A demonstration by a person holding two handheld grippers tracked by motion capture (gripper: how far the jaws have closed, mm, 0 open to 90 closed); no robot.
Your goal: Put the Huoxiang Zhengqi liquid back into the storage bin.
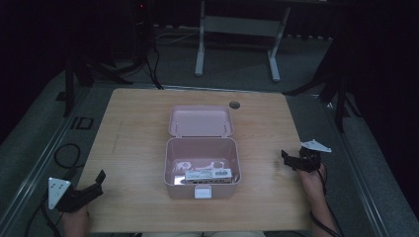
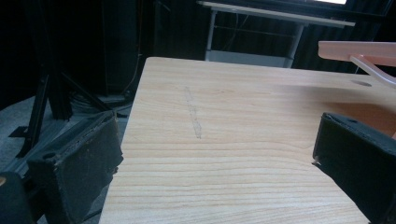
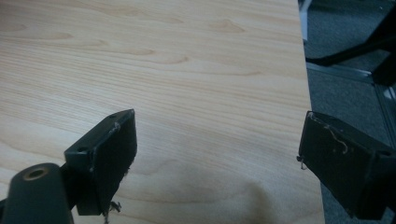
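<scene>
We find the pink box (image 1: 202, 170) standing at the middle of the worktop (image 1: 133, 138), lid thrown back flat away from the person so the cavity is exposed from above; we judge this is to give free access to the contents. Inside the box, against its near wall, lies a white carton (image 1: 208, 175) with some pale items behind it that we cannot identify. The white latch (image 1: 203, 192) on the box's near face hangs free. The left gripper (image 1: 100, 178) rests well to the left of the box near the worktop's front corner, its fingers (image 2: 79, 170) spread apart with only bare wood between them. The right gripper (image 1: 285, 157) sits well to the right of the box near the edge, fingers (image 3: 105, 154) likewise parted and holding nothing. Both stand clear of the box and angled inward toward it, which we read as a ready posture before work on the box.
</scene>
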